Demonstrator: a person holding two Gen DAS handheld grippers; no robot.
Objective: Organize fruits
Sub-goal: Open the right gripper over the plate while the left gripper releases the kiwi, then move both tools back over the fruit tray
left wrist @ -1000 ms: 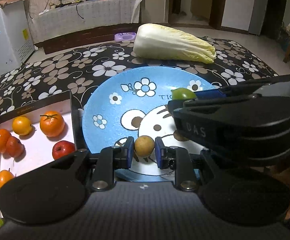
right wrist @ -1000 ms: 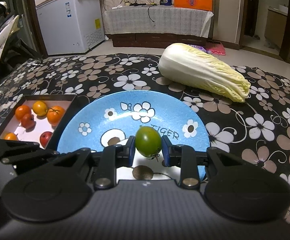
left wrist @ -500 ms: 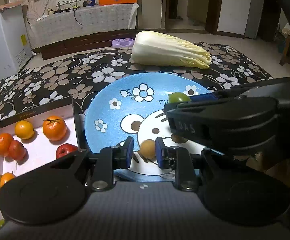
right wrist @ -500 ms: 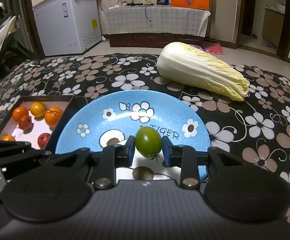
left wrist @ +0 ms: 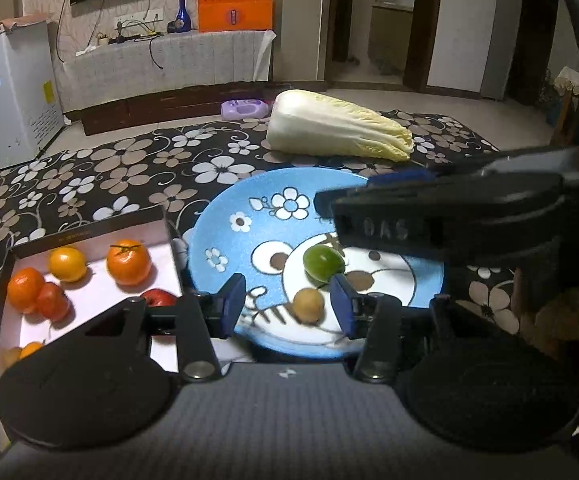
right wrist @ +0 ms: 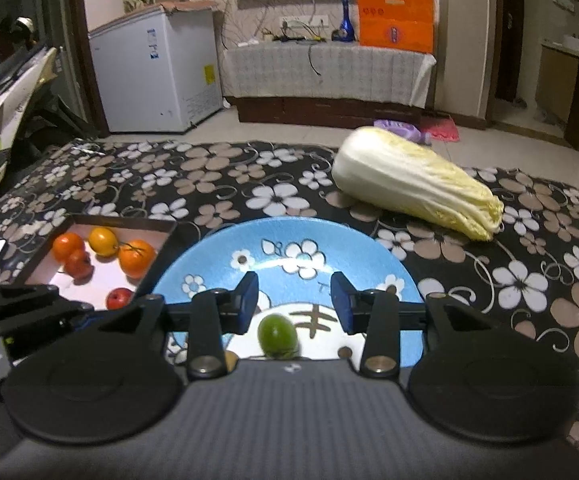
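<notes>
A blue cartoon plate (left wrist: 249,208) lies on the flowered cloth; it also shows in the right wrist view (right wrist: 289,236). On it lie a small tan fruit (left wrist: 308,305) and a green fruit (left wrist: 323,263), the green one also in the right wrist view (right wrist: 277,335). My left gripper (left wrist: 289,307) is open and empty, above the tan fruit. My right gripper (right wrist: 293,306) is open and empty, above the green fruit. A white-lined box (left wrist: 89,240) to the left of the plate holds oranges (left wrist: 128,262) and red fruits (left wrist: 52,302).
A napa cabbage (left wrist: 337,132) lies on the cloth behind the plate. The right gripper's body (left wrist: 449,224) hangs over the plate's right side in the left wrist view. A white freezer (right wrist: 153,72) and a covered sideboard stand on the floor beyond.
Both grippers have opened and lifted back. The tan fruit and the green fruit have dropped from the jaws onto the plate.
</notes>
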